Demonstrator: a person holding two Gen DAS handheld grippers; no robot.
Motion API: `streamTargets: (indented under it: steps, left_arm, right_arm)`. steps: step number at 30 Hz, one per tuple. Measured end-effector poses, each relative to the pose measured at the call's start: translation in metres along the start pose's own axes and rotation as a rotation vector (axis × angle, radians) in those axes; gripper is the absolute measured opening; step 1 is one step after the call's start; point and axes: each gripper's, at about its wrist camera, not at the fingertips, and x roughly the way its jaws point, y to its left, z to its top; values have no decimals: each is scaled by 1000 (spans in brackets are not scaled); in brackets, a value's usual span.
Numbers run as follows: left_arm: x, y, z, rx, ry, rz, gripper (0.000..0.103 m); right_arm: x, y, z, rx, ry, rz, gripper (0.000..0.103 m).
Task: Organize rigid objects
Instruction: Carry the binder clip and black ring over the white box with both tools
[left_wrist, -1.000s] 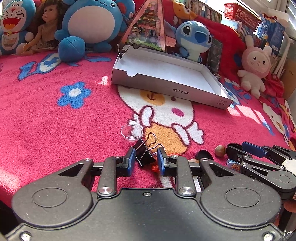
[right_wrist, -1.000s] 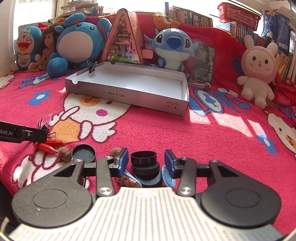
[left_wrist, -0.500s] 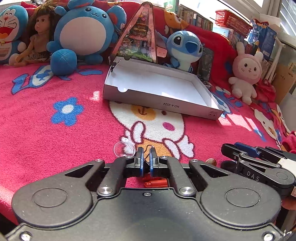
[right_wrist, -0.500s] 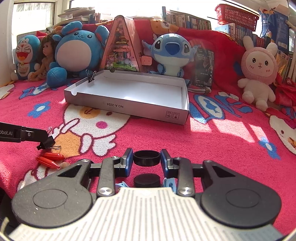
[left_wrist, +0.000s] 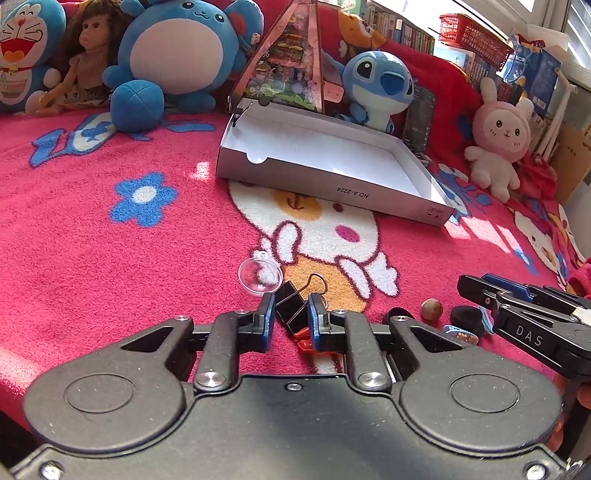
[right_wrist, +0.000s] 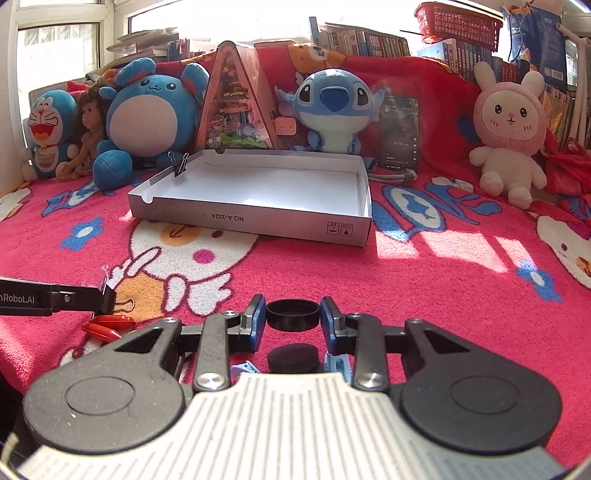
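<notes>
Plush toys (right_wrist: 159, 107): four. Doll (right_wrist: 86, 129): one. Binder clips (left_wrist: 291, 306): two. Cardboard tray (right_wrist: 255, 218): one. Black rings (right_wrist: 293, 315): one.

Fleecy cloth under hard plastic, card and wire

The blanket (left_wrist: 92, 258) was rough, fuzzy pink cloth, matt throughout; the plush toys (right_wrist: 155, 110) behind looked soft and napped. The box (right_wrist: 258, 221) was smooth cardboard, grey outside and matt white within. The binder clip (left_wrist: 291, 308) had a matt black metal body with thin bright wire handles. The small dome (left_wrist: 259, 277) was clear, glossy plastic. The ring (right_wrist: 293, 314) looked like smooth black plastic with a faint sheen. The red pieces (right_wrist: 105, 326) were glossy plastic. Both tools had matt black plastic bodies with bright metal screws.
</notes>
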Motion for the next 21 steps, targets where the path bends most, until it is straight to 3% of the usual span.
streamTargets:
  steps: [9, 21]
  left_arm:
    - [12, 5, 4, -64, 30, -24, 41]
    - [31, -10, 12, -62, 45, -49, 41]
  right_arm:
    - [1, 5, -2, -4, 5, 12, 38]
    - [3, 9, 0, -6, 4, 23, 38]
